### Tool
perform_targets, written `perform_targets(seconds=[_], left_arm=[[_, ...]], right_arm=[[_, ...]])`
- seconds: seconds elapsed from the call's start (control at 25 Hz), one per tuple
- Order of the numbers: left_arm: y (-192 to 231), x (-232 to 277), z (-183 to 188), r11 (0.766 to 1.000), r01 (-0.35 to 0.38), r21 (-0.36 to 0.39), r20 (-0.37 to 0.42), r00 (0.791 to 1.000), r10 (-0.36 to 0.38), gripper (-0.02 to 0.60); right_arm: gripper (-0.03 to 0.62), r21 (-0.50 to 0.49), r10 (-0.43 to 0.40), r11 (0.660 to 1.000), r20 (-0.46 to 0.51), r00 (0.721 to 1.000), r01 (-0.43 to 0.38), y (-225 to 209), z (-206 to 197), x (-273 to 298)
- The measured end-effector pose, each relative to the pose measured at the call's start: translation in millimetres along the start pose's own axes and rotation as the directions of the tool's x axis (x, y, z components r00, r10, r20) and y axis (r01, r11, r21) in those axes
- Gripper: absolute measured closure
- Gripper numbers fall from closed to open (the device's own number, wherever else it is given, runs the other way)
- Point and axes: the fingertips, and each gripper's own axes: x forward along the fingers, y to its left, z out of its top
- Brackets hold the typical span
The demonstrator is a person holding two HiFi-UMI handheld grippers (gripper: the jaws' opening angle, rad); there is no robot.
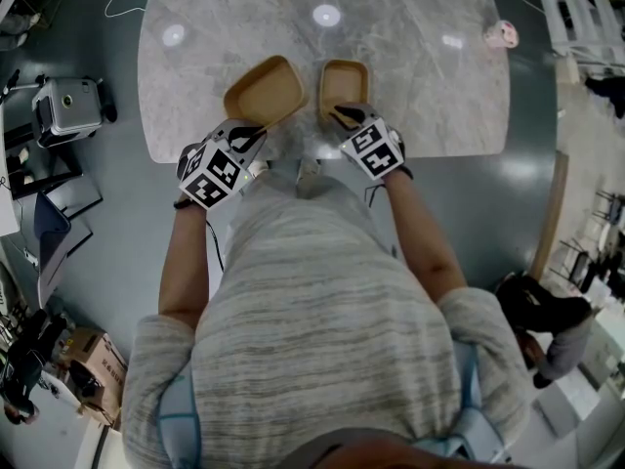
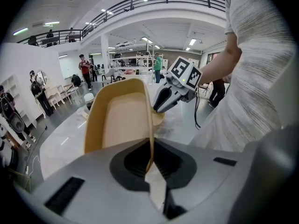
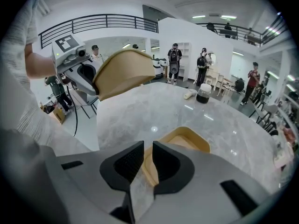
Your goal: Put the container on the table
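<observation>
Two tan, tray-like containers are in play over a grey marble table point(image 1: 430, 86). My left gripper point(image 1: 242, 135) point(image 2: 150, 146) is shut on the side wall of the left container point(image 1: 266, 91) point(image 2: 122, 120), which is tilted and held off the table top point(image 3: 125, 73). The right container point(image 1: 344, 84) point(image 3: 189, 141) rests on the marble near the front edge. Its near rim sits between the jaws of my right gripper point(image 1: 350, 117) point(image 3: 148, 146), which are closed onto it with only a narrow gap. That right gripper point(image 2: 180, 80) also shows in the left gripper view.
A dark jar point(image 3: 203, 93) and a small white item point(image 3: 189, 95) stand at the table's far side, a pink object point(image 1: 501, 34) at its right corner. A metal case point(image 1: 66, 106) and boxes lie on the floor to the left. Several people stand in the hall behind.
</observation>
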Motion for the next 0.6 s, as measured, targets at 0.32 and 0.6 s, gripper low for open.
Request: perform_targets(seconds=[0.32,0.6], left_arm=[[6.3,19.5,-20.3,1.0,0.015,0.002,-0.067,0.998,-0.015,0.572],[8.6,38.4,-36.1,0.999,0.043,0.005,-0.129,0.991,-0.042,0.572]], right_arm=[[0.557,0.011,-0.01,1.0,0.014,1.0,0.01,0.0,1.3,-4.5],[0.557,0.023,-0.014,1.0,0.015,1.0,0.014,0.9,-1.3,-7.5]])
